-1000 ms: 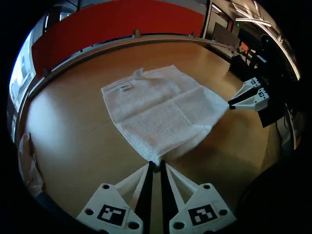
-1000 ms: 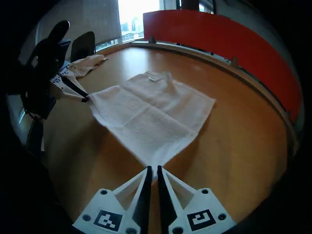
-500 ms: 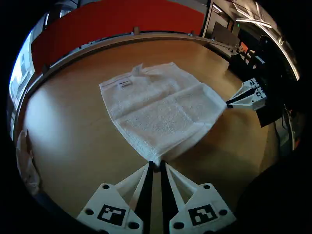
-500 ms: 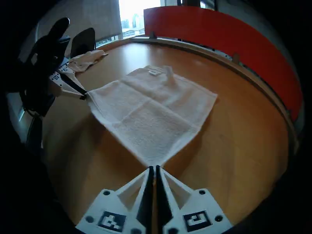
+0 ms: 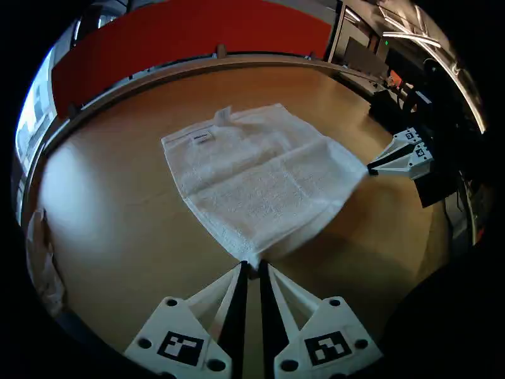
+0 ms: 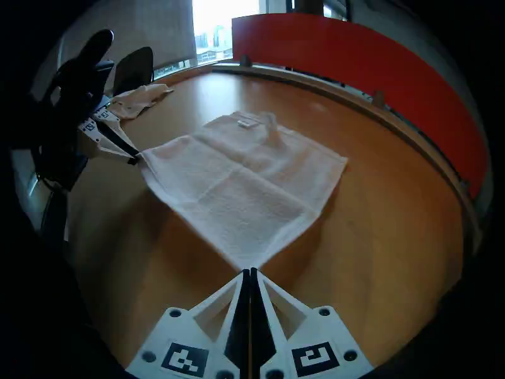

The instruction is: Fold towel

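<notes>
A white towel (image 5: 259, 177) lies spread on the wooden table (image 5: 113, 208), with a small label near its far edge. My left gripper (image 5: 252, 264) is shut on the towel's near corner, which is raised a little and casts a shadow. In the right gripper view the same towel (image 6: 243, 183) stretches away from my right gripper (image 6: 250, 270), whose fingers are pressed together on the adjacent corner. The right gripper (image 5: 372, 169) also shows at the towel's right corner in the left gripper view. The left gripper (image 6: 134, 159) shows at the left corner in the right gripper view.
A red partition (image 6: 353, 57) runs along the table's far curved edge. A second crumpled cloth (image 6: 142, 98) lies near the table's edge beside a dark chair (image 6: 136, 69). Bare wood surrounds the towel on all sides.
The right gripper's fingers have closed from a narrow gap to fully together on the corner. The towel has shifted slightly and its near edge stays lifted.
</notes>
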`<state>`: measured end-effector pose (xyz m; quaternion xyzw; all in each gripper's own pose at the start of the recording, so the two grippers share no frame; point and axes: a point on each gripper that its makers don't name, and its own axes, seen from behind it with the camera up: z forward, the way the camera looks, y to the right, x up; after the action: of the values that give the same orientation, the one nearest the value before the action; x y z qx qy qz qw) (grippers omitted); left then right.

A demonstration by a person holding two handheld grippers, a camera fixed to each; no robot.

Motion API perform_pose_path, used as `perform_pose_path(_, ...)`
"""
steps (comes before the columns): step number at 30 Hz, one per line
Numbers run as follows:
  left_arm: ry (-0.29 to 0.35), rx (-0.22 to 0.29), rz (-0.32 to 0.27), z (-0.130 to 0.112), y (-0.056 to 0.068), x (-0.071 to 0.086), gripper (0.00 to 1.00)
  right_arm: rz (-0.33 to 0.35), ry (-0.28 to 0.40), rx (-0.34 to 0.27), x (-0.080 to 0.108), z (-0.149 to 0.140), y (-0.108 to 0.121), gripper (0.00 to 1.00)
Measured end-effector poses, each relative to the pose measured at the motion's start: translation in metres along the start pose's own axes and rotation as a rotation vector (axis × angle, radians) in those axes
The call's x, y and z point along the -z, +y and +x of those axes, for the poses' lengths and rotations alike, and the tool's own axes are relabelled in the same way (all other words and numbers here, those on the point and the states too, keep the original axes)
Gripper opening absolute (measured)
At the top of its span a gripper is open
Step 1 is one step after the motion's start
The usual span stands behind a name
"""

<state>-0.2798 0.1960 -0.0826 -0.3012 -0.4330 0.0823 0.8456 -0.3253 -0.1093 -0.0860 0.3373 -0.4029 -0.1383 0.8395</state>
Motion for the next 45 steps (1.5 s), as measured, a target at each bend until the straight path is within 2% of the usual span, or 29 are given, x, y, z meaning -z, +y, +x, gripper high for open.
perform_pose_path(6, 0.008, 0.002, -0.001, 0.009, 0.001, 0.012, 0.13, 0.005, 0.031, -0.006, 0.016, 0.017, -0.003, 0.07)
perform_pose_path(12, 0.006, 0.026, -0.007, 0.018, 0.005, 0.031, 0.13, 0.009, 0.06, 0.0, 0.037, 0.037, -0.007, 0.06)
perform_pose_path(18, -0.005, 0.049, -0.026, 0.021, 0.014, 0.051, 0.13, 0.016, 0.076, -0.006, 0.061, 0.051, -0.013, 0.06)
perform_pose_path(27, -0.015, 0.06, -0.063, 0.02, 0.03, 0.077, 0.13, 0.035, 0.073, 0.009, 0.089, 0.055, -0.027, 0.05)
perform_pose_path(32, -0.014, 0.06, -0.068, 0.021, 0.031, 0.081, 0.13, 0.043, 0.066, 0.014, 0.091, 0.055, -0.028, 0.05)
perform_pose_path(38, -0.012, 0.079, -0.064, 0.026, 0.026, 0.078, 0.13, 0.04, 0.071, 0.018, 0.086, 0.063, -0.024, 0.05)
perform_pose_path(45, -0.005, 0.118, -0.059, 0.043, 0.017, 0.064, 0.13, 0.035, 0.084, 0.035, 0.071, 0.083, -0.01, 0.04)
